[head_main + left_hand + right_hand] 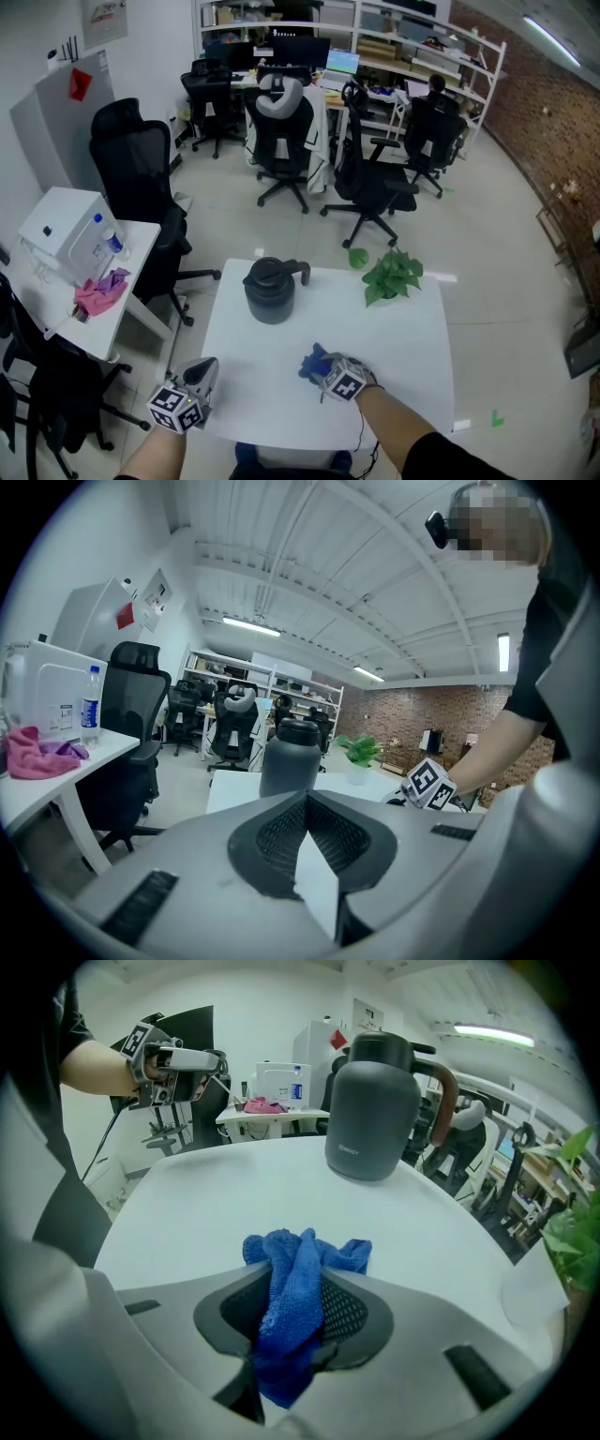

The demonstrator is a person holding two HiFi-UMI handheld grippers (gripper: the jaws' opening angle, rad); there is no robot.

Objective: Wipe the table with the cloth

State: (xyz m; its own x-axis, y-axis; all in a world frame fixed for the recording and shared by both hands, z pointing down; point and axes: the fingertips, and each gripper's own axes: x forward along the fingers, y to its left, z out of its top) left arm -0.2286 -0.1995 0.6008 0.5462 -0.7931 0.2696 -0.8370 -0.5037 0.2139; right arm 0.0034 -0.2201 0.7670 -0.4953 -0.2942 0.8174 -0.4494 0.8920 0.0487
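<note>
A blue cloth (302,1265) is bunched between the jaws of my right gripper (298,1288), which is shut on it. Its free end rests on the white table (206,1194). In the head view the cloth (315,361) and right gripper (330,373) are low over the table (412,375), near the middle of the front half. My left gripper (201,377) hovers off the table's front left corner. Its jaws (305,799) meet at the tip with nothing between them. It also shows in the right gripper view, as the left gripper (208,1059) held in the air.
A dark kettle (272,289) with a handle stands at the table's back left. A potted plant (392,275) sits at the back right. To the left is a side table (131,300) with a pink rag (101,292), a bottle and a white box. Office chairs stand behind.
</note>
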